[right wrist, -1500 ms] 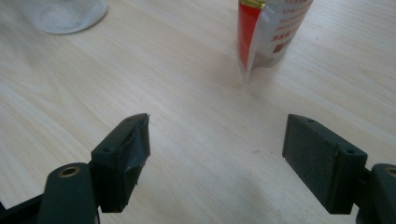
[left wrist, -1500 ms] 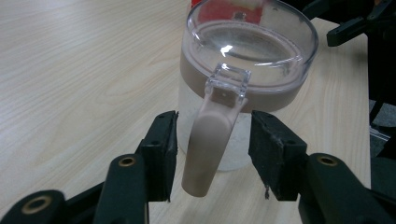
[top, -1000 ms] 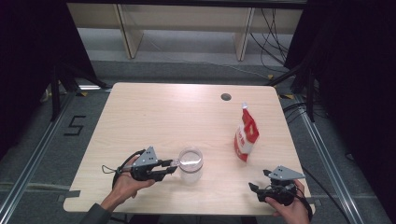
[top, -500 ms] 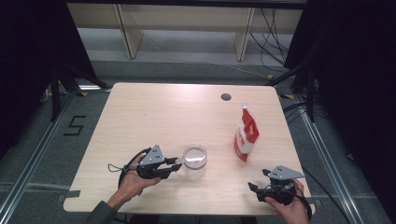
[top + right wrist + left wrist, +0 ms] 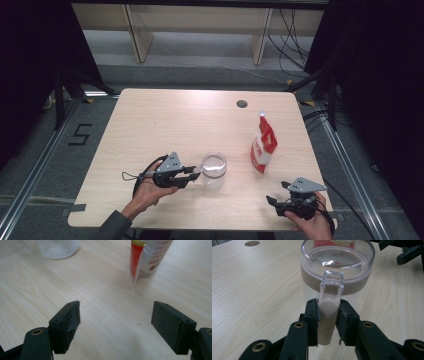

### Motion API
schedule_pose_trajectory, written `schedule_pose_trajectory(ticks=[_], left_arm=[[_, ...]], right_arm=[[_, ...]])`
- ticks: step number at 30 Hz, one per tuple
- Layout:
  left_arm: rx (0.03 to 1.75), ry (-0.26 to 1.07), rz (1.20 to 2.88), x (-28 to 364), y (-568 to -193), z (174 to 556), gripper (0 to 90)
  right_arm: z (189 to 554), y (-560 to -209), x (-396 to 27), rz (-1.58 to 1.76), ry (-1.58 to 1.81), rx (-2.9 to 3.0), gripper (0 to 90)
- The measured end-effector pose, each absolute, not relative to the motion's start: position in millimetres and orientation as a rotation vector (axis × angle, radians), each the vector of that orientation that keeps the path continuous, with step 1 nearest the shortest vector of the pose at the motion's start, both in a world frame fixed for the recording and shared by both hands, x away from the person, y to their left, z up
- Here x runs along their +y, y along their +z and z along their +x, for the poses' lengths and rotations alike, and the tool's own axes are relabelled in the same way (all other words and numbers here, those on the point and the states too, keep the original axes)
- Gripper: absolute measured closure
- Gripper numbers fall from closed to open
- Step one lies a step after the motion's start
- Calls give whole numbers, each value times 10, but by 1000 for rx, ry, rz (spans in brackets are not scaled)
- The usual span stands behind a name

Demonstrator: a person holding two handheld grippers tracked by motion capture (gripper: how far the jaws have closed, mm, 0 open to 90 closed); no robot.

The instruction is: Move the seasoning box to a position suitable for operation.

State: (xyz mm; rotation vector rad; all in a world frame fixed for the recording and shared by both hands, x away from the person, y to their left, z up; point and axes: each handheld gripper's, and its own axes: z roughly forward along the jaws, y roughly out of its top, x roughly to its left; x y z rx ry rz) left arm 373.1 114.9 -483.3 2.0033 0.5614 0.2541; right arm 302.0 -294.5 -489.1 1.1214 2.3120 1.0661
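1. Two grippers are at work over the wooden table (image 5: 150,120): the left gripper (image 5: 196,172) has its jaws clenched on the beige handle (image 5: 327,317) of a clear jar (image 5: 213,171), while the right gripper (image 5: 272,202) hangs near the front right corner of the table with its jaws spread wide and nothing between them.
2. That jar stands upright near the front edge, a little left of centre. Its clear lid (image 5: 338,257) sits on top, and the clasp at the top of the handle meets the lid's rim.
3. A red and white pouch (image 5: 263,145) stands upright to the right of the jar, apart from it, and in the right gripper view it lies ahead of the open jaws.
4. Judging from this, the step in hand is securing the jar by its handle, probably to steady it or to work the lid open; which of the two cannot be told.
5. Next, the left grip likely needs to stay firm and level so the jar does not tip, since the pads (image 5: 342,323) pinch only a narrow handle.
6. Meanwhile the free right gripper would have to travel either to the lid or to the pouch, closing squarely on whichever it takes.
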Motion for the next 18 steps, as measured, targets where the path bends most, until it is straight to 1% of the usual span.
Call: schedule_pose_trajectory(ticks=[2,3,6,7,9,11,18], left_arm=[[587,228,1989,1151,-4839,3733,691],[589,228,1992,1155,-4839,3734,630],[619,217,1986,1164,-4826,3701,512],[606,219,1983,1170,-4815,3692,476],[626,234,1978,1187,-4776,3652,410],[649,230,1958,1211,-4738,3624,362],[685,229,1918,1252,-4639,3561,353]], right_arm=[[3036,-4893,-2959,1089,1064,2318,240],[3035,-4892,-2962,1085,1061,2320,240],[3032,-4888,-2972,1088,1058,2323,240],[3035,-4890,-2975,1087,1060,2322,240],[3024,-4891,-2969,1109,1061,2321,240],[3026,-4893,-2970,1107,1061,2321,240],[3031,-4898,-2966,1087,1060,2320,240]])
